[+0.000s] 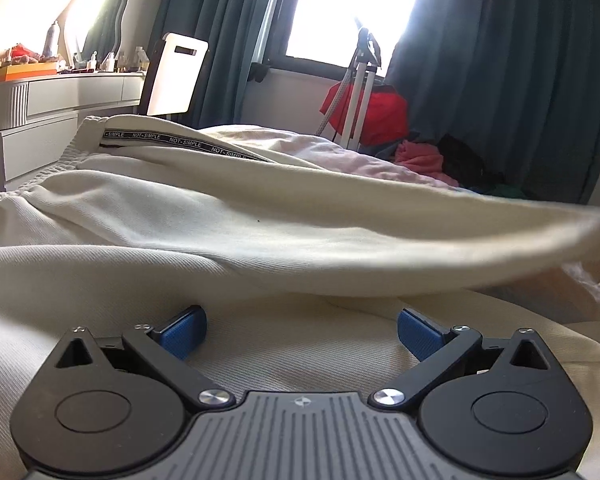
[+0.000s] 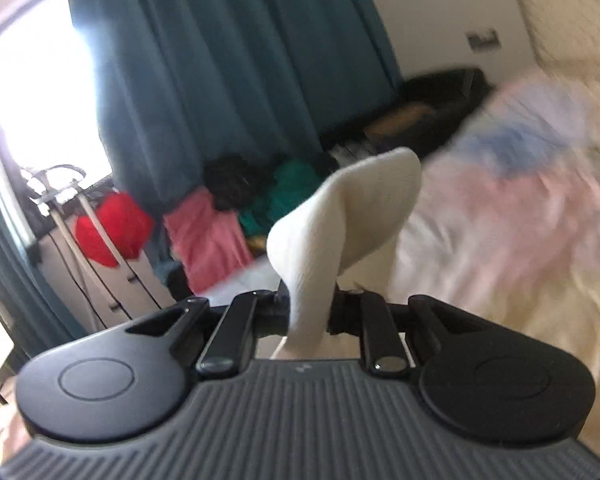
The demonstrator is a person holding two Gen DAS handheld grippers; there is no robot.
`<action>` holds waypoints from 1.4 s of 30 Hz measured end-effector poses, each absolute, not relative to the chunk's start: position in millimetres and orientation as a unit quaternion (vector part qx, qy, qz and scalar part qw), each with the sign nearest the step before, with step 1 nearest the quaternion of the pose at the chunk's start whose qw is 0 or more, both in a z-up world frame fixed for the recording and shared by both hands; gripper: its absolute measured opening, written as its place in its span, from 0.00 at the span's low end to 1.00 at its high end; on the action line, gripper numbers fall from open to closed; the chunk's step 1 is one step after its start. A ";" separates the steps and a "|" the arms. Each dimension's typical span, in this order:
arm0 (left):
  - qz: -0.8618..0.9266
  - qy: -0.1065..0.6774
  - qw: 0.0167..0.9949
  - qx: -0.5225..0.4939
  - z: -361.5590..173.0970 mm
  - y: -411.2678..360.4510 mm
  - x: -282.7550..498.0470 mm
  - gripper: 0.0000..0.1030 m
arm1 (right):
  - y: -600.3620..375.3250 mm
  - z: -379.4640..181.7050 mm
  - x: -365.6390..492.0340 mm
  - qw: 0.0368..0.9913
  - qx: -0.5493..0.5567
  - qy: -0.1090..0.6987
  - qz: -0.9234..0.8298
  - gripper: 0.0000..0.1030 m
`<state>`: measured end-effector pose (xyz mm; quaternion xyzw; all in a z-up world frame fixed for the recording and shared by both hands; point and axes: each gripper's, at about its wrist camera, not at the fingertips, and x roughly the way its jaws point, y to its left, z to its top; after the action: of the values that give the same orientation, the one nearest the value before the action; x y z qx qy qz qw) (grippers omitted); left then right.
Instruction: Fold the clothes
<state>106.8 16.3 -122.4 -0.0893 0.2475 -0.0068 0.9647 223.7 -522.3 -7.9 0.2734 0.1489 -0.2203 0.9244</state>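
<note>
Daylight pours through the window (image 1: 352, 4) between teal curtains (image 1: 492, 80), and a bed spread with a pale pink and cream cover (image 2: 500, 232) takes up the foreground. On it lies the cream garment (image 1: 220, 216), sweatpants by the look of the gathered waistband (image 1: 24, 196) at the left and the black tape printed "NOT-SIMPLE" (image 1: 180, 142) along an inner edge. The left gripper (image 1: 300, 334) sits low over the fabric, its blue pads (image 1: 182, 336) spread wide apart with nothing between them, resting on or just above the cloth, I cannot tell which. One long fold of the garment stretches off toward the right edge of the left view, lifted and blurred. Over on the right, the right gripper (image 2: 310, 308) has its jaws pinched in narrow on a bunch of that same cream cloth, which bulges up in front of the fingers and hangs clear of the bed. Behind, a heap of clothes (image 2: 236, 216) in pink, green and black sits near the curtain, beside something red (image 2: 112, 228) on a white stand (image 1: 358, 92). A dresser (image 1: 52, 108) with a mirror (image 1: 96, 24) stands at the far left.
</note>
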 end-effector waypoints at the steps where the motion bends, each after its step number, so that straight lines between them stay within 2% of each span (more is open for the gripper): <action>1: -0.007 0.248 0.965 -0.089 -122.4 16.1 106.8 1.00 | -528.8 -26.0 215.9 0.914 0.299 0.162 -0.224 0.18; 4: -0.007 0.248 0.965 -0.088 -122.4 15.4 106.7 1.00 | -548.3 -80.5 192.5 0.876 0.372 0.199 -0.233 0.21; 6: -0.007 0.249 0.965 -0.087 -122.4 15.0 106.6 1.00 | -556.7 -100.8 176.8 0.853 0.439 0.190 -0.210 0.27; 8: -0.007 0.249 0.965 -0.086 -122.4 14.6 106.5 1.00 | -564.6 -115.8 165.1 0.826 0.507 0.174 -0.177 0.47; 9: -0.007 0.249 0.965 -0.086 -122.4 14.4 106.5 1.00 | -568.4 -120.6 161.9 0.811 0.540 0.162 -0.156 0.54; 10: -0.007 0.250 0.965 -0.085 -122.4 14.2 106.4 1.00 | -569.1 -122.2 163.5 0.801 0.566 0.148 -0.130 0.67; 11: -0.007 0.250 0.965 -0.085 -122.4 14.0 106.4 1.00 | -568.2 -122.7 166.1 0.796 0.580 0.142 -0.099 0.77; 13: -0.007 0.250 0.965 -0.084 -122.6 13.5 106.5 1.00 | -563.7 -119.9 175.9 0.785 0.600 0.149 -0.040 0.81; 17: -0.006 0.252 0.964 -0.081 -123.9 12.8 107.4 1.00 | -541.7 -114.1 191.2 0.791 0.571 0.216 -0.041 0.79; 22: -0.010 0.250 0.964 -0.087 -125.0 15.7 105.6 1.00 | -564.0 -110.4 208.8 0.785 0.574 0.173 -0.155 0.80; 25: -0.012 0.251 0.964 -0.088 -125.2 15.8 105.8 1.00 | -585.4 -94.0 233.1 0.774 0.583 0.140 -0.201 0.76; 27: -0.013 0.250 0.964 -0.089 -125.9 16.3 106.5 1.00 | -592.7 -71.1 253.1 0.788 0.558 0.131 -0.225 0.57; 28: -0.013 0.250 0.964 -0.089 -126.5 16.2 107.1 1.00 | -592.0 -52.6 264.3 0.803 0.528 0.133 -0.243 0.32; 29: -0.012 0.250 0.964 -0.090 -127.1 16.0 107.8 1.00 | -590.6 -35.9 272.2 0.824 0.500 0.126 -0.232 0.14; 34: -0.012 0.250 0.964 -0.089 -127.8 15.4 109.4 1.00 | -560.9 37.1 282.1 0.934 0.330 0.047 -0.129 0.12; 38: -0.014 0.249 0.964 -0.094 -126.9 17.2 108.3 1.00 | -573.5 6.4 248.7 0.943 0.288 0.046 -0.158 0.12; 42: -0.015 0.248 0.963 -0.100 -125.7 19.4 106.6 1.00 | -613.8 -83.5 217.7 0.882 0.368 0.165 -0.244 0.12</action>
<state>106.6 19.4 -125.7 -0.1001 0.2481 -0.0155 0.9634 217.7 -613.8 -83.5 0.3682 0.1649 -0.2444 0.8818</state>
